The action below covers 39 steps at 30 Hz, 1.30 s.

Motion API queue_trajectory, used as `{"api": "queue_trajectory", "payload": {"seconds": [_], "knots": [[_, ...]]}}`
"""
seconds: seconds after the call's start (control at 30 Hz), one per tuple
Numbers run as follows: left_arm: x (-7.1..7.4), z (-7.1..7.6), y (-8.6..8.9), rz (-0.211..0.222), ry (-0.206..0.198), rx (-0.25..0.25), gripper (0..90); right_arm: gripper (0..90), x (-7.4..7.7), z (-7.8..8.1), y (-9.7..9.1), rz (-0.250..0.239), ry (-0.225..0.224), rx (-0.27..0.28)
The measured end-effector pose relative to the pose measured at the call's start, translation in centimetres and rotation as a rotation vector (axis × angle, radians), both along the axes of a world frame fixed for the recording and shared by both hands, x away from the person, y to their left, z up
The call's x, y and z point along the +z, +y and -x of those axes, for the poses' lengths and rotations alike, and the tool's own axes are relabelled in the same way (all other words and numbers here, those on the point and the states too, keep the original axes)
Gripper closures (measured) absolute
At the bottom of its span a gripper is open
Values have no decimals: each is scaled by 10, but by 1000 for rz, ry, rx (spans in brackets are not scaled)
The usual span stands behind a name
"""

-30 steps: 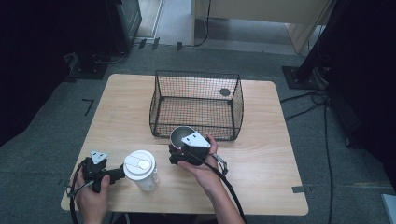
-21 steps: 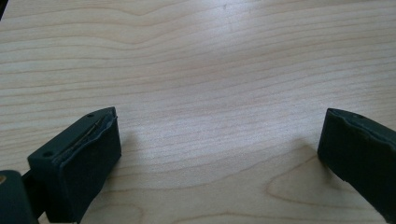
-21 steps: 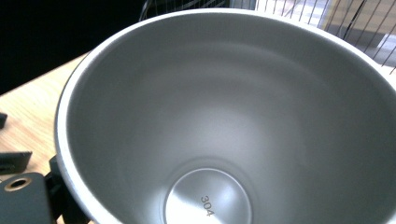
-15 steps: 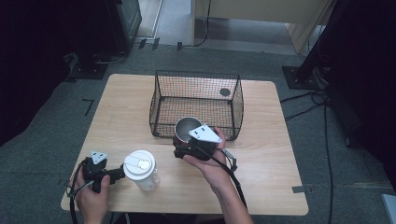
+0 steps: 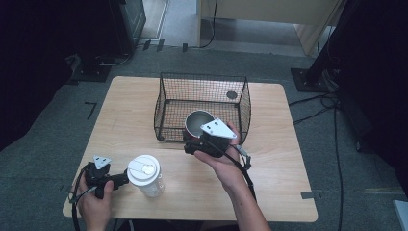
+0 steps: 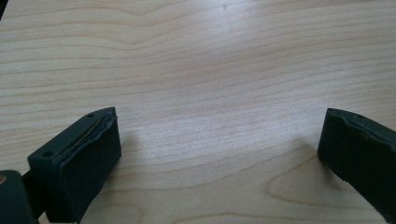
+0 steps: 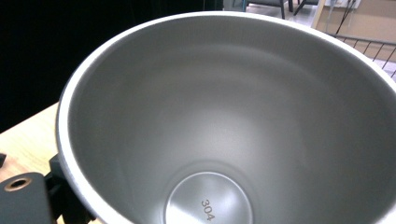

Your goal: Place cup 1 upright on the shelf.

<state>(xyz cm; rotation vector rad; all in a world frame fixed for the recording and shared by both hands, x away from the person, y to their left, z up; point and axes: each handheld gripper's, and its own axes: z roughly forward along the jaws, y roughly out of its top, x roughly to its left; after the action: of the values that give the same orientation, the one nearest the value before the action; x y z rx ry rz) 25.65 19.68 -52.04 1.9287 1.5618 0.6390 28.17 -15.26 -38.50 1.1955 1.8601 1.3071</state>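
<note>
The right tool (image 5: pixel 195 144) grips the red steel-lined cup (image 5: pixel 197 124) by its rim, held above the near wall of the black wire basket (image 5: pixel 166 94); dropping it inside looks like what remains. At eight o'clock, the left tool (image 5: pixel 119 180) rests released on the wooden surface (image 5: pixel 279 159) beside the white lidded paper cup (image 5: pixel 146 174), untouched.

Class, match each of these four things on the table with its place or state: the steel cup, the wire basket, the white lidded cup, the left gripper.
Things:
1. steel cup
2. wire basket
3. white lidded cup
4. left gripper

Places or states:
A. stands upright on the wood near the front left of the table
B. jaws wide apart over bare wood
C. held in the right gripper, raised at the basket's front wall
D. sits mid-table, a small dark disc inside

Pairs: 1-C, 2-D, 3-A, 4-B
</note>
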Motion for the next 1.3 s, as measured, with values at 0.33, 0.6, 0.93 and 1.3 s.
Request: {"api": "queue_trajectory", "payload": {"seconds": [0.33, 0.6, 0.93, 1.3], "knots": [[0, 0, 0, -1, 1, 0, 0, 76, 15, -11, -7, 4, -24, -21], [0, 0, 0, 0, -1, 0, 0, 76, 22, -24, -13, -6, -33, -57], [0, 0, 0, 0, 1, 0, 0, 76, 25, -41, -19, -1, -43, -100], [0, 0, 0, -1, 0, 0, 0, 76, 25, -61, -27, -19, -62, -134]]}}
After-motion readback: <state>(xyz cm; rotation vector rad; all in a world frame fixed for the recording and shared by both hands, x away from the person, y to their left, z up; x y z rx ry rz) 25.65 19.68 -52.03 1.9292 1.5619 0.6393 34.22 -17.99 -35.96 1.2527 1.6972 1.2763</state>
